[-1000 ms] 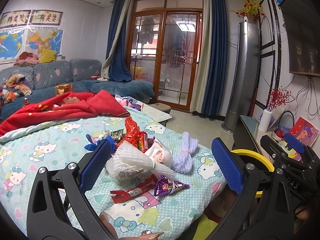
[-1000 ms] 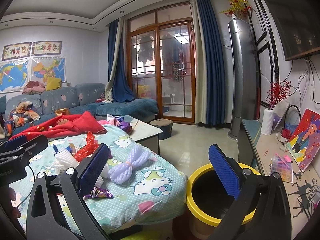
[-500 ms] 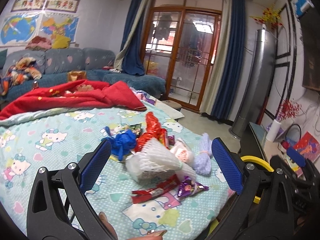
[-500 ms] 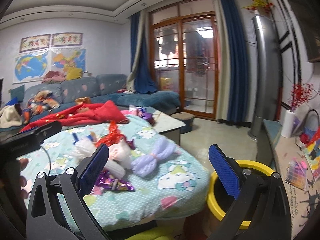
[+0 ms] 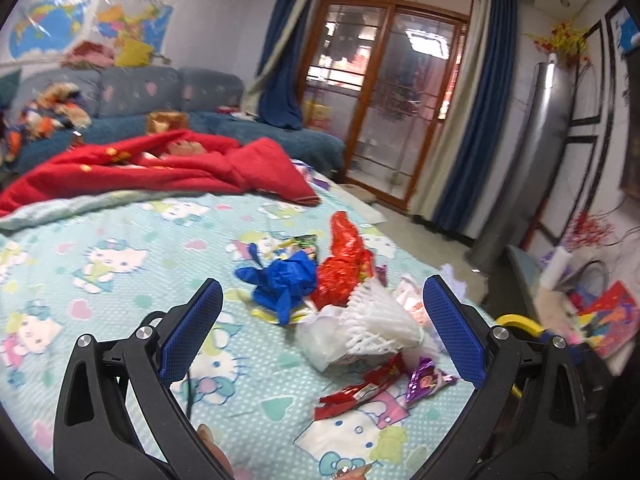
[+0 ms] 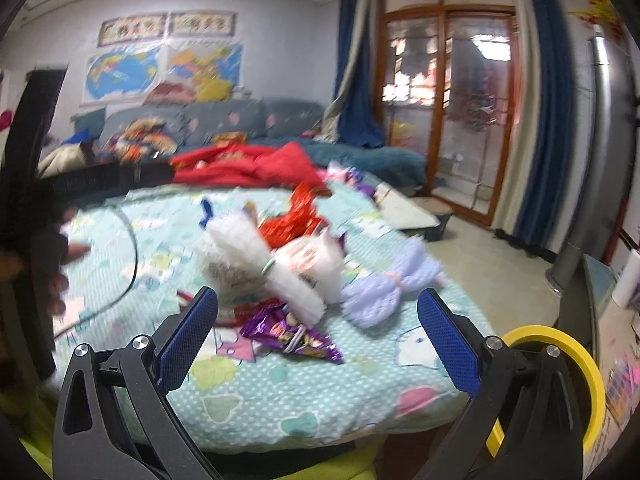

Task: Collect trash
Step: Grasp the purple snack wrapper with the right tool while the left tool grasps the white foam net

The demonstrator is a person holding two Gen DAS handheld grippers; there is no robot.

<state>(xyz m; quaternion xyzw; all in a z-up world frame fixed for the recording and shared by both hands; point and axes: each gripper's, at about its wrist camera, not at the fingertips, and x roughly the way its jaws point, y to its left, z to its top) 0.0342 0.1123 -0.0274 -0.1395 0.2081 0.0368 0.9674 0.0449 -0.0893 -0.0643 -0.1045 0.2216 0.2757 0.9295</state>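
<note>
A heap of trash lies on the cartoon-print bedspread [image 5: 120, 272]: a blue crumpled glove [image 5: 282, 282], a red plastic bag [image 5: 340, 256], white foam netting [image 5: 378, 320], a red wrapper [image 5: 360, 390] and a purple wrapper [image 5: 426, 376]. My left gripper [image 5: 320, 336] hovers open just in front of the heap, holding nothing. In the right wrist view the white foam netting [image 6: 248, 264], purple wrapper [image 6: 292, 334] and a lilac foam net [image 6: 384, 292] lie ahead of my open, empty right gripper [image 6: 320, 344]. A yellow-rimmed bin [image 6: 560, 364] stands by the bed's right corner.
A red blanket [image 5: 160, 168] is bunched at the far side of the bed, with a blue sofa [image 5: 120, 100] behind it. A low cabinet [image 5: 568, 312] with clutter runs along the right wall. The left gripper's body and a hand [image 6: 60, 264] show at the right wrist view's left edge.
Both grippers have swung left and tilted down toward the heap on the bed. The bin has slid to the right edge of both views. Both stay open.
</note>
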